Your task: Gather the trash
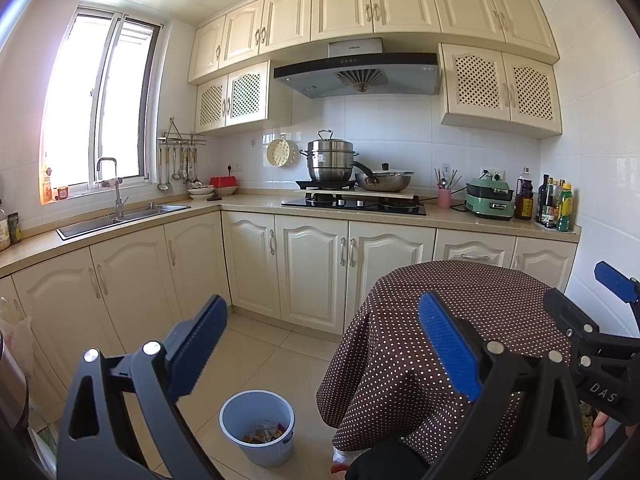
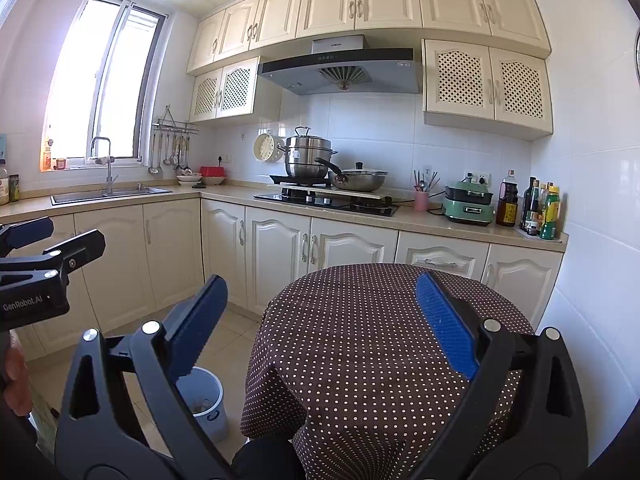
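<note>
Cream cabinets wrap the kitchen around me, under a bright window (image 1: 100,108) at the left and white tiled walls. I hold my left gripper (image 1: 324,348) up in the air with its blue pads (image 1: 198,344) spread wide apart, gripping nothing. My right gripper (image 2: 322,326) hangs just as wide, its blue pads (image 2: 446,326) apart and bare, above the near edge of the round table (image 2: 360,344).

That table wears a brown cloth with white dots, and the part of the tabletop I can see between my fingers carries nothing. In the left wrist view the right gripper's black frame shows at the far right edge, level with the table's right side.

On the tiled floor, just beside the table's left edge, stands the pale blue trash bin (image 1: 258,428). Small scraps of trash (image 1: 266,432) lie at its bottom, mixed colours, too small to tell apart. In the right wrist view my left finger covers much of the bin.

Farther out, the counter (image 1: 248,202) runs along the back wall. At its left end sits the steel sink (image 1: 120,218) with its tap. Midway is the black hob, carrying a steel steamer pot (image 1: 330,162) and a lidded wok (image 1: 384,180) just beside it, under the range hood (image 1: 356,72). Toward the counter's right corner stand a pink cup of utensils (image 1: 444,196), a green cooker (image 1: 490,200) and a cluster of bottles (image 1: 554,208).
</note>
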Tool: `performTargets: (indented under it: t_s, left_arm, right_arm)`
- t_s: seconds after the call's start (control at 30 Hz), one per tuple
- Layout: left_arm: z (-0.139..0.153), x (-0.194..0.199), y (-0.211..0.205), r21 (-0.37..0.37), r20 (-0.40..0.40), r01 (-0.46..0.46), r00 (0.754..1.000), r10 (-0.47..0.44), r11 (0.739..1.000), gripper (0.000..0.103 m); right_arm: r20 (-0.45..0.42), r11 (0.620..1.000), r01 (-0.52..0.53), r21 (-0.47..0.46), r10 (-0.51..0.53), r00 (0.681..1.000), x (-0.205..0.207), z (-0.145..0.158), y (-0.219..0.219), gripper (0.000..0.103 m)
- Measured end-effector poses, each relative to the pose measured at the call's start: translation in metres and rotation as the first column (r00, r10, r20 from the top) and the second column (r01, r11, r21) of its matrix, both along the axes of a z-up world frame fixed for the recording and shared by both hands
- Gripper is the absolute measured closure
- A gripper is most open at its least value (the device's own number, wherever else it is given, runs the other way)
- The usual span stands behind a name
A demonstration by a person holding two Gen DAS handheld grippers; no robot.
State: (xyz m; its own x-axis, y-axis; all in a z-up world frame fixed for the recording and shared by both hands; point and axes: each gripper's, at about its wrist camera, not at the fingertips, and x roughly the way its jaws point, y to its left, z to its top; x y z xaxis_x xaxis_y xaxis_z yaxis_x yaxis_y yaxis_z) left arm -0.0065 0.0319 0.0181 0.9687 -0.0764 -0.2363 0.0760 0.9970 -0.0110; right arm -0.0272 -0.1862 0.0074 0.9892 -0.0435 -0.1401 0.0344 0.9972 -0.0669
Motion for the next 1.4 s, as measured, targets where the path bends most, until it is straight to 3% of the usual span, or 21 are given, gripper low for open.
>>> performTargets:
  t_s: [1.4]
  left_arm:
    - [-0.001,-0.0027,-0.0073,0.002,-0.007,0.001,1.0,-0.001,1.0,0.008]
  right_arm:
    - [-0.013,1.0,-0.012,-0.003,0.012,1.0,0.0052,-0.0039,-0.0058,0.009]
